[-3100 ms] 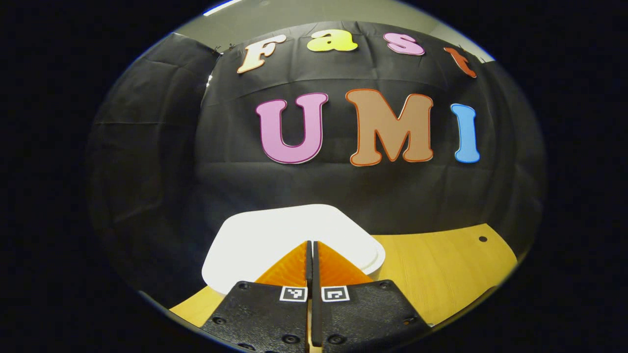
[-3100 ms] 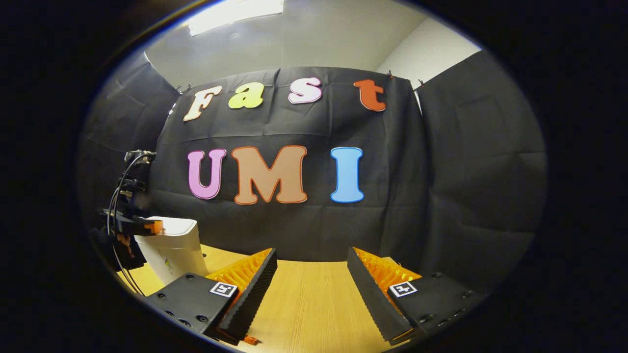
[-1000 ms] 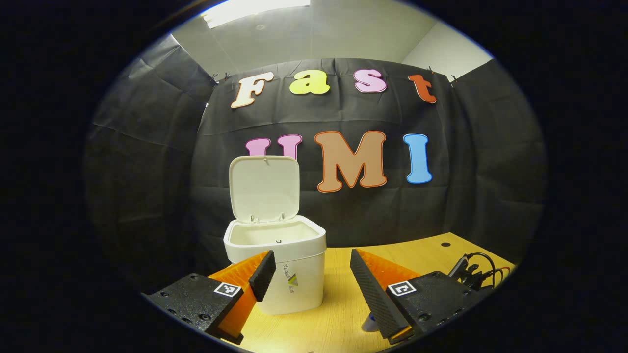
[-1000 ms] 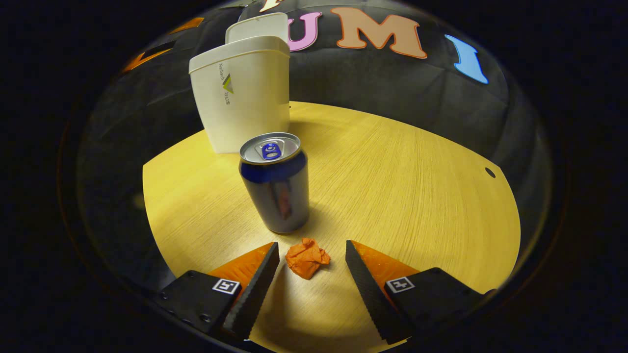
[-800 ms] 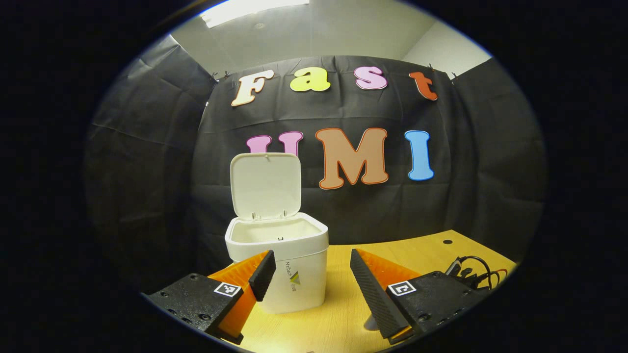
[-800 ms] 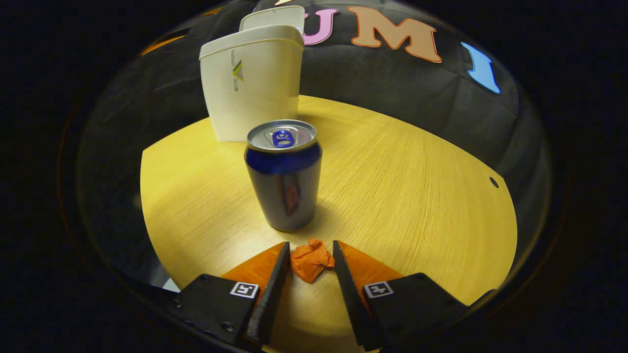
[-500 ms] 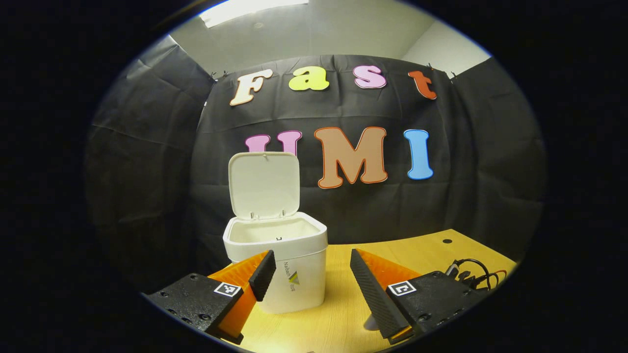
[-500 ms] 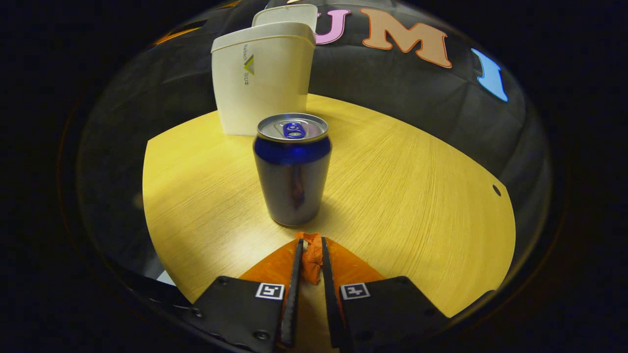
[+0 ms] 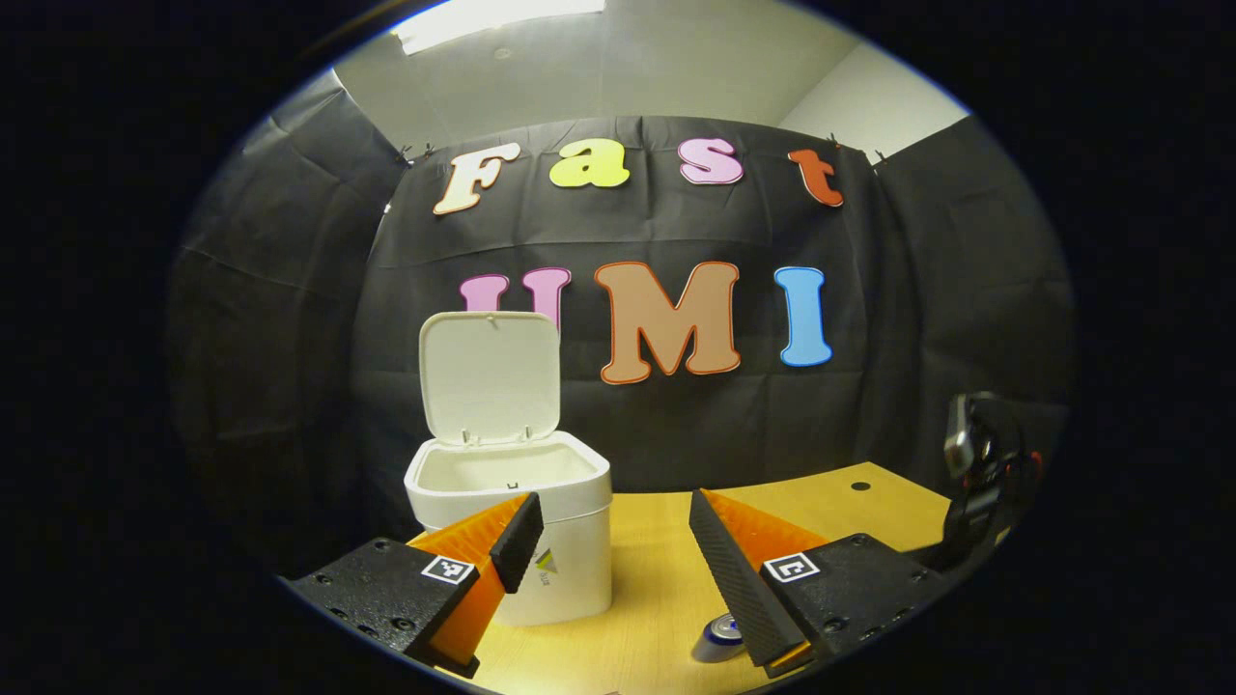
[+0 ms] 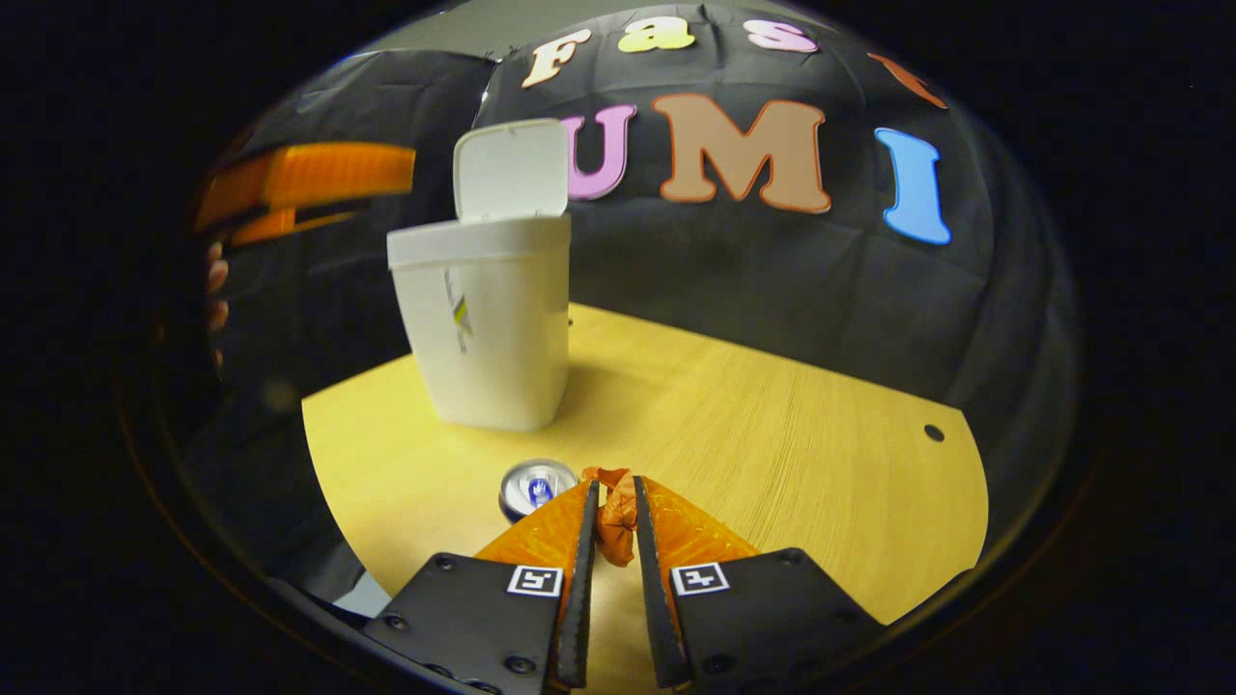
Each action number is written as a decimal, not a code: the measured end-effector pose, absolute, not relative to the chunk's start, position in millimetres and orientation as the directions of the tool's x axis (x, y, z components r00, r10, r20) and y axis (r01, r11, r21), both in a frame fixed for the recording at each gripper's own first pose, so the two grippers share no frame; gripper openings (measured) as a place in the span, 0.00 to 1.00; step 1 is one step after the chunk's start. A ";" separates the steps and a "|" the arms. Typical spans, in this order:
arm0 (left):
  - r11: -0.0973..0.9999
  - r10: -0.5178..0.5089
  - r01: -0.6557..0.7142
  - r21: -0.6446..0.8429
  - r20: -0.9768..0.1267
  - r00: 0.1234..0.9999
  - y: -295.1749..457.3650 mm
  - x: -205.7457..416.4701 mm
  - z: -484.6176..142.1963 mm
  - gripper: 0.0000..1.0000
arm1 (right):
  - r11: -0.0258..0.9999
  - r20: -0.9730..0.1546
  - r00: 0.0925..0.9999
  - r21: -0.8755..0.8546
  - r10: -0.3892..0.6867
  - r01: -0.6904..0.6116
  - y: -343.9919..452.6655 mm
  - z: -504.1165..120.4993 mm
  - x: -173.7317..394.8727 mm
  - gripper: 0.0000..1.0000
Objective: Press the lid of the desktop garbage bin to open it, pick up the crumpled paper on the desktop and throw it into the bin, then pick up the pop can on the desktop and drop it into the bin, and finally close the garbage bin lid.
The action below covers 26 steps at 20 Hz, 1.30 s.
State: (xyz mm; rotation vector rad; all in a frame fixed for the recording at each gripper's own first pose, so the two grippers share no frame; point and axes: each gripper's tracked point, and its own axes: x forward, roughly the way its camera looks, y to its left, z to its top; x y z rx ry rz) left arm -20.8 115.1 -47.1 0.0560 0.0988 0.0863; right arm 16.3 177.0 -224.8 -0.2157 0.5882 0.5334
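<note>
Clamped narrow on the crumpled paper (image 10: 615, 516), our right gripper (image 10: 610, 516) has the orange wad pinched between both fingers near their tips, raised above the table (image 10: 772, 434). We judge the paper to be very light and soft: it will squash rather than resist, so a gentle squeeze across its bulk should hold it, though a loose corner could slip free if we grip only an edge. Ahead of this gripper and off to its left stands the garbage bin (image 10: 483, 338), its lid (image 10: 510, 169) tipped up and open, so the mouth looks ready to receive the wad. Just below the fingertips, slightly to their left, sits the pop can (image 10: 537, 485), upright on the table (its smooth, stiff wall will likely want a firmer hold around the middle, and could dent under too hard a squeeze). Our left gripper (image 9: 606, 541) hangs wide apart and empty, with the bin in front of its left finger and the can beside its right finger.
</note>
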 end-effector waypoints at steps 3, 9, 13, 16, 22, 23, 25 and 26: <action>0.997 0.063 -0.058 0.059 -0.087 0.994 106.1 -18.4 -44.4 0.93 | 0.840 -0.474 0.748 -0.034 0.464 -0.542 190.3 -164.9 34.4 0.27; 0.997 0.063 -0.058 0.059 -0.081 0.995 114.7 -20.4 -43.8 0.93 | 0.815 -0.325 0.775 -0.022 0.542 -0.579 230.4 -84.6 71.1 0.27; 0.995 0.084 -0.079 0.057 -0.084 0.993 130.8 -23.0 -46.0 0.93 | 0.780 -0.250 0.764 -0.049 0.596 -0.624 275.5 -53.4 96.6 0.26; 0.994 0.102 -0.098 0.053 -0.091 0.991 146.0 -25.6 -49.8 0.93 | 0.744 -0.242 0.729 -0.041 0.640 -0.667 318.8 -48.3 114.0 0.29; 0.991 0.135 -0.131 0.042 -0.107 0.985 176.9 -27.9 -59.1 0.93 | 0.684 -0.315 0.650 -0.003 0.691 -0.729 404.8 -77.6 145.9 0.26; 0.990 0.139 -0.135 0.039 -0.112 0.984 181.0 -28.5 -61.0 0.93 | 0.678 -0.331 0.642 -0.008 0.692 -0.735 416.5 -84.7 149.4 0.28; 0.990 0.143 -0.140 0.034 -0.121 0.982 188.7 -28.9 -64.8 0.93 | 0.674 -0.360 0.636 -0.025 0.683 -0.739 436.3 -101.0 159.8 0.29; 0.989 0.146 -0.143 0.031 -0.126 0.981 192.2 -29.8 -68.2 0.93 | 0.673 -0.380 0.631 -0.028 0.676 -0.739 445.2 -113.1 162.4 0.26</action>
